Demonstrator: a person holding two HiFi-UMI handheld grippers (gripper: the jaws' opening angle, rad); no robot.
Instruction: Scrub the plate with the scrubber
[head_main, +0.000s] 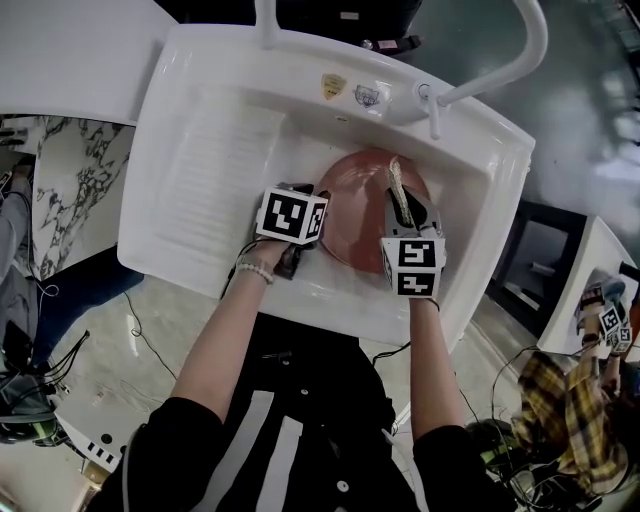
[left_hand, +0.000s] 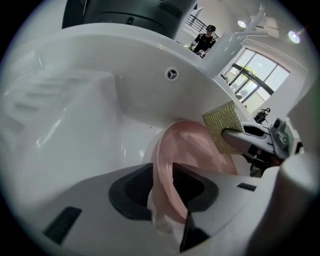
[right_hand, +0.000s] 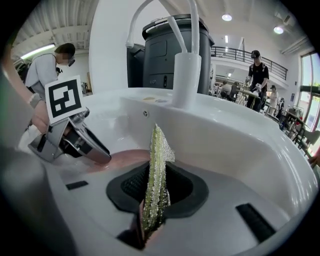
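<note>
A pink plate (head_main: 360, 185) lies tilted in the white sink basin (head_main: 470, 200). My left gripper (head_main: 318, 205) is at its left edge. In the left gripper view the plate's rim (left_hand: 167, 170) runs between the jaws of my left gripper (left_hand: 165, 185), which stand open around it with a gap at the pads. My right gripper (head_main: 402, 215) is shut on a thin yellow-green scrubber (head_main: 397, 185), which stands on edge over the plate's right half. The right gripper view shows the scrubber (right_hand: 157, 170) pinched upright, with the plate (right_hand: 125, 157) below.
A ribbed draining board (head_main: 215, 170) fills the sink's left half. A white faucet (head_main: 500, 70) arches over the back right corner, and an overflow hole (left_hand: 171, 74) sits in the back wall. People stand in the hall behind. Cables trail on the floor (head_main: 140, 330).
</note>
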